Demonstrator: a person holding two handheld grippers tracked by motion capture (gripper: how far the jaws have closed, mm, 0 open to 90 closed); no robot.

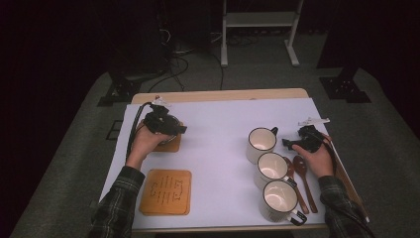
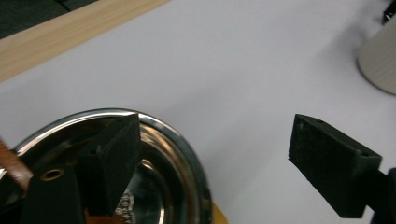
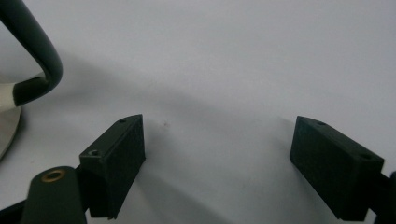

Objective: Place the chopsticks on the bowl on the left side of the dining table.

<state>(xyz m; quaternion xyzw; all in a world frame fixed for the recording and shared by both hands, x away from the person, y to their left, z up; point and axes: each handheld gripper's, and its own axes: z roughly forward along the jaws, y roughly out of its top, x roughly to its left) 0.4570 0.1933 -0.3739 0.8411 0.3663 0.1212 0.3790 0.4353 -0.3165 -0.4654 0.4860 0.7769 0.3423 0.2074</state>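
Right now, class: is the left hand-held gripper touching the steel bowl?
Cannot tell. In the left gripper view one pad overlaps the bowl rim, with no clear contact or gap.

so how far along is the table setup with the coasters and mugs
Done, it seems: a metal bowl sits on the far wooden coaster. In hand: the left gripper is open above that bowl, nothing between its jaws. Left, probably: the near coaster is bare, and three mugs and two wooden spoons wait at the right, beside the open, empty right gripper.
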